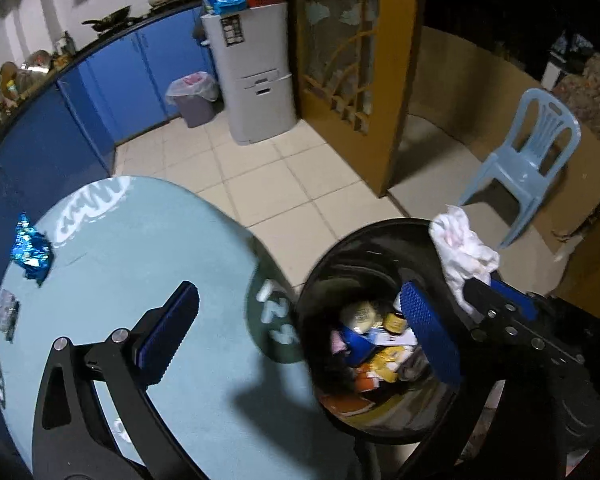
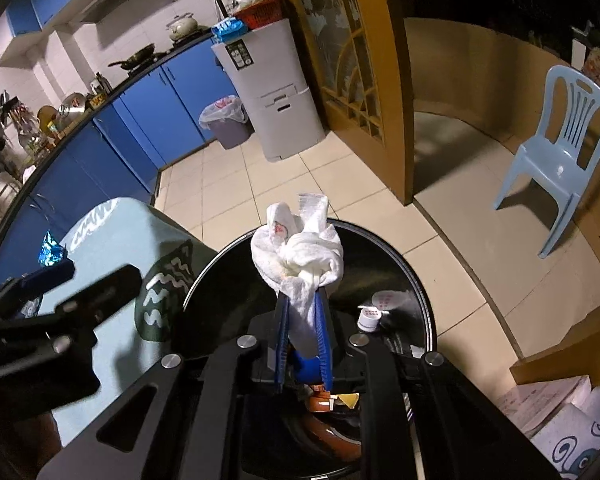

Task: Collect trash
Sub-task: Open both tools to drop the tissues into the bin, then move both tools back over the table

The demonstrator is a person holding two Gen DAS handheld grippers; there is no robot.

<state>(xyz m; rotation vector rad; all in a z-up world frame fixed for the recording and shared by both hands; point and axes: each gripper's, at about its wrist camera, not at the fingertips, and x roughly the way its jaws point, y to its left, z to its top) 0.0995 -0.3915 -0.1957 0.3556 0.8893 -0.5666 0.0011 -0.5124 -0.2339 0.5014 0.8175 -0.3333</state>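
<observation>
Jaws: right gripper (image 2: 302, 330) pinching tissue wad (image 2: 298, 250) over bin (image 2: 420, 280); left gripper (image 1: 300, 332) spread, empty | risk: tissue snags pads, misses bin.

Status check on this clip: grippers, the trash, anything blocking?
Left gripper open, empty, at the black bin's rim. Right gripper shut on crumpled white tissue above the bin. Blue foil wrapper still on the table. Nothing blocking.
</observation>
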